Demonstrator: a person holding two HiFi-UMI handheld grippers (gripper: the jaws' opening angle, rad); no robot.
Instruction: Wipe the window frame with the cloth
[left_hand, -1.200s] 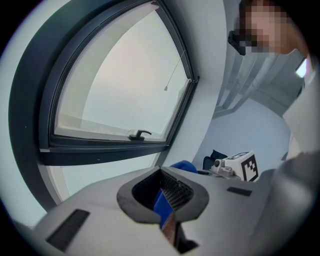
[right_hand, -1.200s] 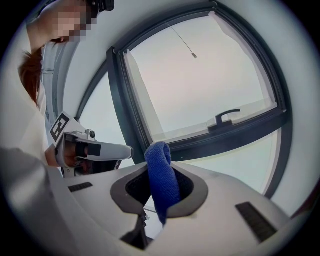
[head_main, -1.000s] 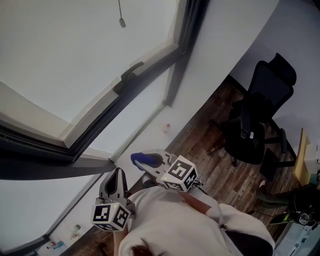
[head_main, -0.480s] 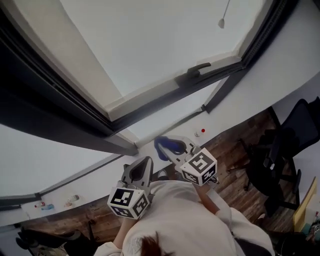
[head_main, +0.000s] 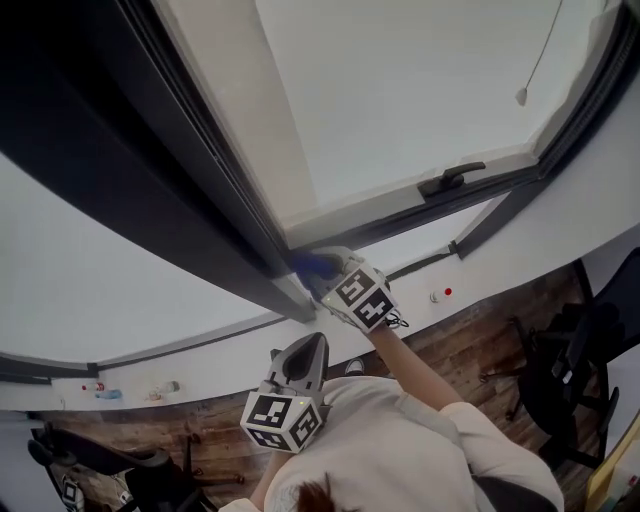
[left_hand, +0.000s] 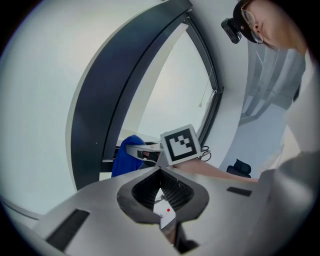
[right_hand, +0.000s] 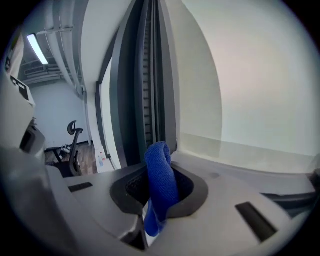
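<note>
In the head view my right gripper (head_main: 322, 268) is shut on a blue cloth (head_main: 312, 264) and holds it against the lower end of the dark window frame (head_main: 200, 170). In the right gripper view the cloth (right_hand: 161, 182) stands folded between the jaws, right before the frame's upright channel (right_hand: 146, 90). My left gripper (head_main: 311, 342) hangs lower, near the person's chest, shut with nothing in it. The left gripper view looks past its touching tips (left_hand: 160, 169) to the right gripper (left_hand: 137, 150) and the cloth (left_hand: 125, 156).
A black window handle (head_main: 452, 178) sits on the sash to the right, and a blind cord's end (head_main: 521, 96) hangs over the pane. An office chair (head_main: 590, 360) stands on the wood floor at the right. Small bottles (head_main: 160, 387) lie along the wall's base.
The right gripper has risen with the cloth, from near the person's chest up to the dark frame. The head view has swung left along the window. The left gripper stays low.
</note>
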